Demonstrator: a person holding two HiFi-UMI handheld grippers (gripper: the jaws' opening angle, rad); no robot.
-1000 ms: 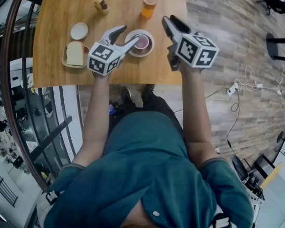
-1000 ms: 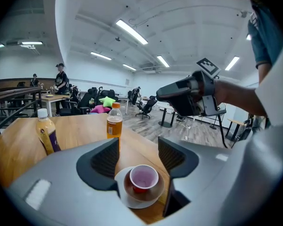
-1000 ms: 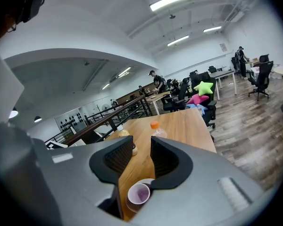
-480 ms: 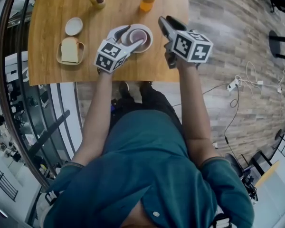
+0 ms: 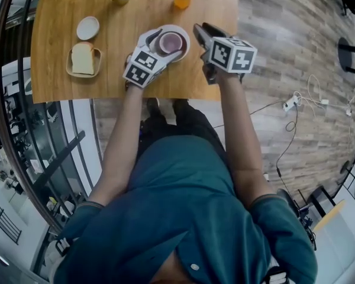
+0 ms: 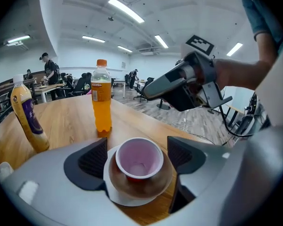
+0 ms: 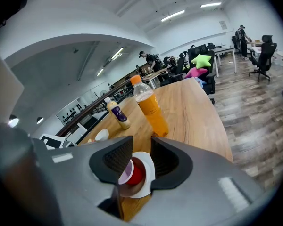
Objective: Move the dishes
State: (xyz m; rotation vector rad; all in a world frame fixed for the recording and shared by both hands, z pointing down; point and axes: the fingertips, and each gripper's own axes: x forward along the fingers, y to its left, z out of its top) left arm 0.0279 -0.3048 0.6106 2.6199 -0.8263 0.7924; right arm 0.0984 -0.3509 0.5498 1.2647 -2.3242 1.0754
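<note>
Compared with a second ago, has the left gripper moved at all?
Yes. The left gripper has come forward over the white plate, and its fingers, just opened, now flank the cup.

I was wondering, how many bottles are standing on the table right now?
2. The orange bottle stands beyond the cup; the yellow bottle with a purple label stands farther left. None seems hidden.
</note>
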